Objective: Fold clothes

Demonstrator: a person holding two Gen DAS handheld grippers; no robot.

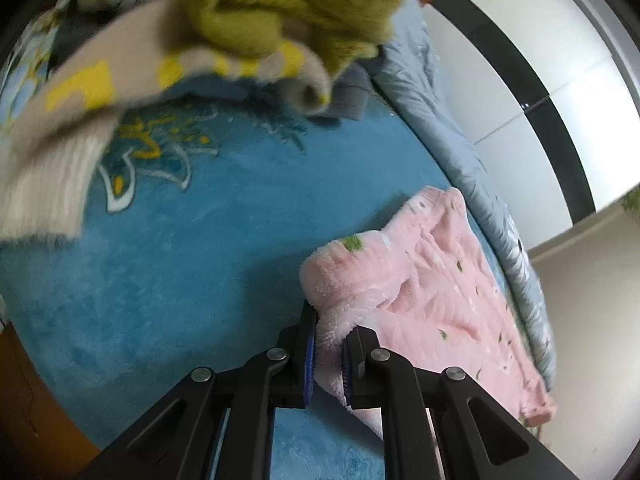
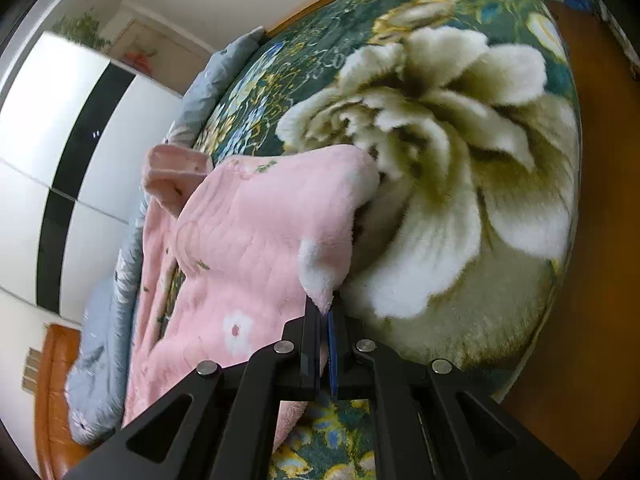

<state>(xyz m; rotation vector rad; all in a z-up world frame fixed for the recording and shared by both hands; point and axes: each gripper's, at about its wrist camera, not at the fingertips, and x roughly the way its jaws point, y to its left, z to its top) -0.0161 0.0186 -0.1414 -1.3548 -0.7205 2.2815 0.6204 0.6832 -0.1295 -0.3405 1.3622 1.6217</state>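
- No text, label, brand, number or sign is showing legibly in either view.
- The yellow and white marks on the blue blanket (image 1: 168,240) are looking like ornament, not letters.
- The yellow blocks on the beige garment (image 1: 92,92) are blurring too much to read as anything.

A pink fleece garment (image 1: 432,280) (image 2: 248,232) (quilted, with small green flecks and a white flower print) lies rumpled on the plush bed blanket, one white-lined corner lifted and folded over, its far edge beside grey bedding.
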